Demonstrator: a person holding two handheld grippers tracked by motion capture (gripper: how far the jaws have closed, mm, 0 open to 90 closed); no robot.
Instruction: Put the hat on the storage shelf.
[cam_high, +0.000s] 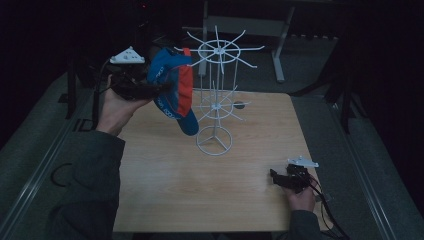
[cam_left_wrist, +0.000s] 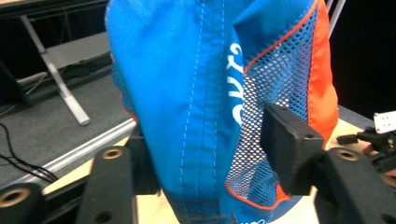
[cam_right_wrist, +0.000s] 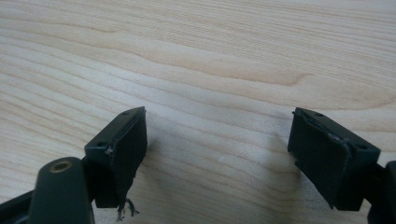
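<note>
A blue and orange cap (cam_high: 175, 87) with mesh panels hangs in the air at the upper left, held by my left gripper (cam_high: 162, 89). In the left gripper view the cap (cam_left_wrist: 196, 93) sits squeezed between the two black jaws, so the left gripper (cam_left_wrist: 210, 144) is shut on it. The cap hangs just left of a white wire display rack (cam_high: 216, 95) with radiating hooks, close to its upper hooks. My right gripper (cam_high: 276, 177) rests low over the table near the front right, open. Its jaws stand wide apart over bare wood in the right gripper view (cam_right_wrist: 217, 149).
The rack's round wire base (cam_high: 214, 141) stands on the light wooden table (cam_high: 200, 185). A small dark disc (cam_high: 239, 105) lies on the table behind the rack. A grey desk frame (cam_high: 270, 30) stands beyond the table's far edge.
</note>
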